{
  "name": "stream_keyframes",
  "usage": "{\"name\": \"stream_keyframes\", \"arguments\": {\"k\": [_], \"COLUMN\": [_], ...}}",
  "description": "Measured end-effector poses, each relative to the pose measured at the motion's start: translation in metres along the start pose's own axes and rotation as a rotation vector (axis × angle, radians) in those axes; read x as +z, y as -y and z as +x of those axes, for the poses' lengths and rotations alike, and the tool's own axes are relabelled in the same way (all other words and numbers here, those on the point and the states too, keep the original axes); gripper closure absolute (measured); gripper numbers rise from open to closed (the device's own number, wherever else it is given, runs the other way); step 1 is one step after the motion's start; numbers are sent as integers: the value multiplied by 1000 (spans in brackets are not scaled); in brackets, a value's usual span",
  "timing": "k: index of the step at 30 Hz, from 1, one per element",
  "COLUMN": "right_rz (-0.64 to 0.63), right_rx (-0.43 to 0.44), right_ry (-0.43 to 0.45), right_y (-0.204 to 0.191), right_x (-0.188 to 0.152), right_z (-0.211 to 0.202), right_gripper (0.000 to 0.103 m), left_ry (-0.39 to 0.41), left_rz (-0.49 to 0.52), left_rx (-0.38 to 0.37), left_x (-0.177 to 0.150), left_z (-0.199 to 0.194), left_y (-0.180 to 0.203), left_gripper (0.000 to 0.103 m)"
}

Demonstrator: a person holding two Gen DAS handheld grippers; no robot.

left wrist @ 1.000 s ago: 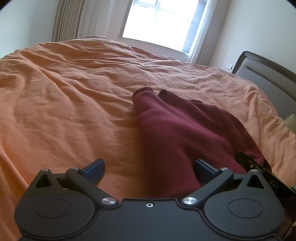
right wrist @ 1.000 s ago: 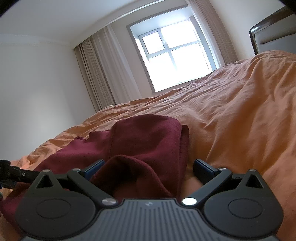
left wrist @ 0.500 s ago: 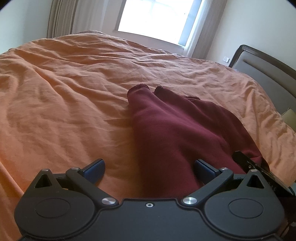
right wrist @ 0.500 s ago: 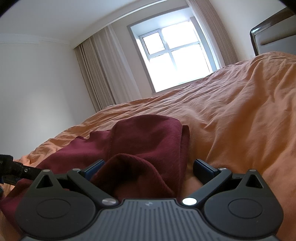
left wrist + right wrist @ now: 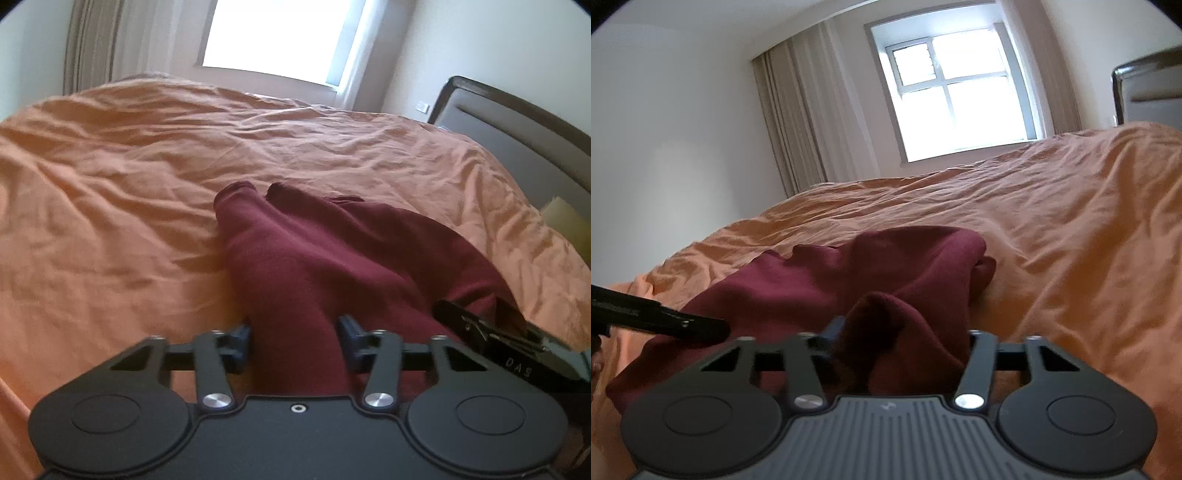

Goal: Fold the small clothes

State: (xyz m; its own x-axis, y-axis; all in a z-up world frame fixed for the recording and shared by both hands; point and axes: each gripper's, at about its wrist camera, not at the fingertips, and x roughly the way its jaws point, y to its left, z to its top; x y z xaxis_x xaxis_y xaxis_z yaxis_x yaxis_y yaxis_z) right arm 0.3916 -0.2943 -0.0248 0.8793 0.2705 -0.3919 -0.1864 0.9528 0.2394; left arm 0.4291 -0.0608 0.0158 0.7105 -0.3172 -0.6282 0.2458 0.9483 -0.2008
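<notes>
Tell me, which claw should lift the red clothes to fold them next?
Probably both together. The left claw and right claw each pinch an end of the red clothes on the bed, so neither looks better placed.

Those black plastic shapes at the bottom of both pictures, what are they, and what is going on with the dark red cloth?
They are two hand-held grippers, one in each of a person's hands; no robot is here. Each carries a camera looking forward along its jaws, so each picture is one gripper's own view. The left gripper and the right gripper each have their jaws closed on part of a dark red fabric garment lying crumpled on a wrinkled orange bedspread. The black bar at each picture's edge is the other gripper. A bright window is behind.
</notes>
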Motion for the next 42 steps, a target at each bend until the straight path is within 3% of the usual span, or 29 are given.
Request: {"name": "stream_keyframes", "arguments": {"k": [3, 5, 8, 16, 23, 28, 34, 38, 42], "right_rz": [-76, -129, -158, -215, -219, -205, -142, -150, -150], "right_rx": [-25, -47, -35, 44, 109, 95, 79, 51, 31], "right_ry": [0, 24, 73, 176, 127, 32, -13, -4, 9], "right_y": [-19, -33, -53, -120, -165, -166, -143, -146, -145], "right_x": [8, 14, 24, 35, 38, 24, 14, 13, 14], "right_z": [-6, -13, -20, 0, 44, 69, 77, 65, 60], "right_gripper": [73, 76, 77, 77, 77, 74, 52, 31, 12], "left_ry": [20, 54, 118, 240, 241, 181, 162, 157, 153], "left_rz": [45, 64, 85, 115, 57, 3, -35, -63, -103], "left_rx": [5, 2, 7, 129, 218, 216, 221, 229, 225], "left_x": [4, 7, 13, 30, 33, 20, 4, 2, 1], "left_z": [-7, -16, -34, -87, -106, -91, -78, -78, -81], "left_y": [6, 9, 9, -31, -82, -107, -120, -123, -125], "left_gripper": [73, 76, 77, 77, 77, 77, 68, 62, 49]}}
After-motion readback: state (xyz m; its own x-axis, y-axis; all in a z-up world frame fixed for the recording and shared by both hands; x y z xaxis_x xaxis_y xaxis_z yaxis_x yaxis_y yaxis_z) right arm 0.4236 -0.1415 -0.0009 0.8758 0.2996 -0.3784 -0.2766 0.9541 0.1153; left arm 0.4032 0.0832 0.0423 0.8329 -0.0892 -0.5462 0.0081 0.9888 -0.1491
